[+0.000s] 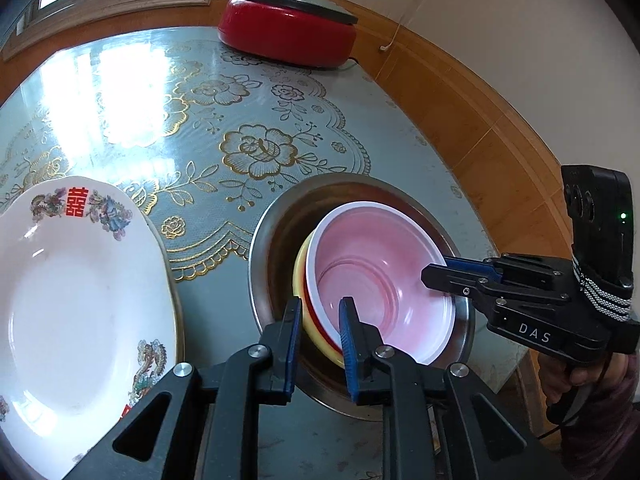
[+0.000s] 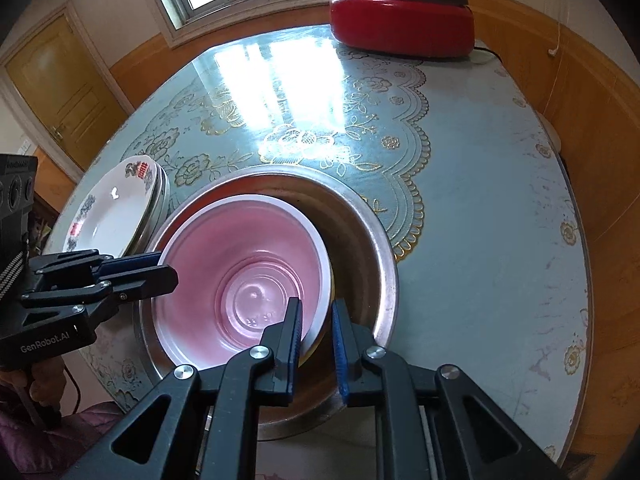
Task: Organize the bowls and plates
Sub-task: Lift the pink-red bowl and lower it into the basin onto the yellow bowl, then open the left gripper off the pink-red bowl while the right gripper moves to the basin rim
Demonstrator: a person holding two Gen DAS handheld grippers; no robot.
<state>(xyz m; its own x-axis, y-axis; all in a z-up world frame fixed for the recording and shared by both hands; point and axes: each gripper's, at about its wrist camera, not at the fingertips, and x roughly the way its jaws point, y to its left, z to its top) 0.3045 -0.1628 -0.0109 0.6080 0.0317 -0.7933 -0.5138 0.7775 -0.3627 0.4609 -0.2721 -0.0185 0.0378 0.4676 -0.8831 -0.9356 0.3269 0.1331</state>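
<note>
A pink bowl [image 1: 372, 280] [image 2: 240, 264] with a white rim sits tilted inside a yellow bowl [image 1: 300, 272], and both lie in a steel basin [image 1: 280, 216] [image 2: 360, 216]. My left gripper [image 1: 320, 308] [image 2: 166, 266] is shut across the nested rims on the bowls' left side, one pad inside the pink bowl and one outside the yellow one. My right gripper [image 2: 317, 308] [image 1: 434, 270] is shut on the pink bowl's rim at the opposite side. A stack of white flower-patterned plates [image 1: 80, 288] [image 2: 116, 216] lies left of the basin.
A red electric pot [image 1: 288, 28] [image 2: 404, 28] with a grey lid stands at the far edge of the round table [image 1: 160, 80] [image 2: 500, 200]. A wood-panelled wall curves close behind the table's right side. A hand [image 1: 568, 380] [image 2: 44, 392] holds each gripper handle.
</note>
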